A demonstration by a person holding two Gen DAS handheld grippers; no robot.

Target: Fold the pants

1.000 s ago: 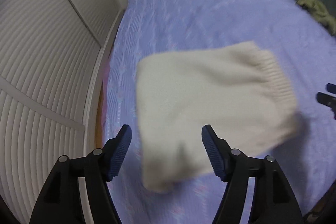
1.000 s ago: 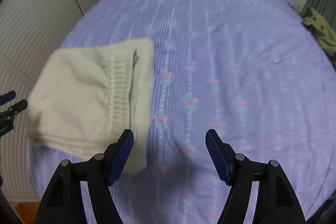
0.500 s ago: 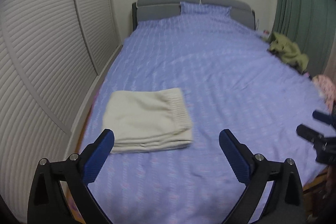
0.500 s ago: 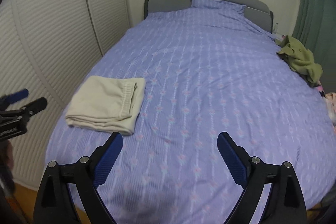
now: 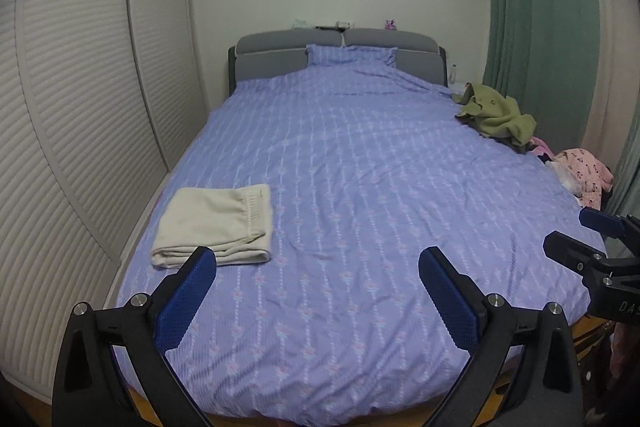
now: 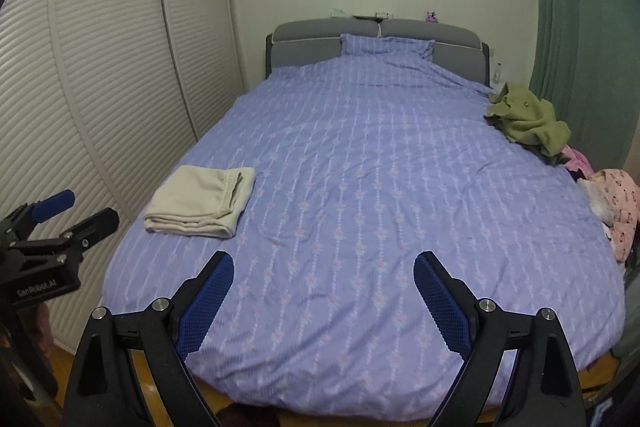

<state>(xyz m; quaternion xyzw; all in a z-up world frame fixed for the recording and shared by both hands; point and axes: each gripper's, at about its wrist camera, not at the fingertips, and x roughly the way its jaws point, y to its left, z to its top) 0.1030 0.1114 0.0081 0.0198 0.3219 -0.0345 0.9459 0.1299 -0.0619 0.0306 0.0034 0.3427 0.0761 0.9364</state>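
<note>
The cream pants lie folded in a neat rectangle near the front left corner of the bed; they also show in the right wrist view. My left gripper is open and empty, held back above the foot of the bed, to the right of the pants. My right gripper is open and empty, above the foot of the bed. Each gripper shows at the edge of the other's view: the right gripper and the left gripper.
A lilac patterned cover spreads over the bed. An olive garment and pink clothes lie at the right edge. White louvred wardrobe doors stand close on the left. A green curtain hangs on the right. A grey headboard is at the back.
Both grippers have pulled back and up from the folded pants to the foot of the bed. The pants lie still where they were left.
</note>
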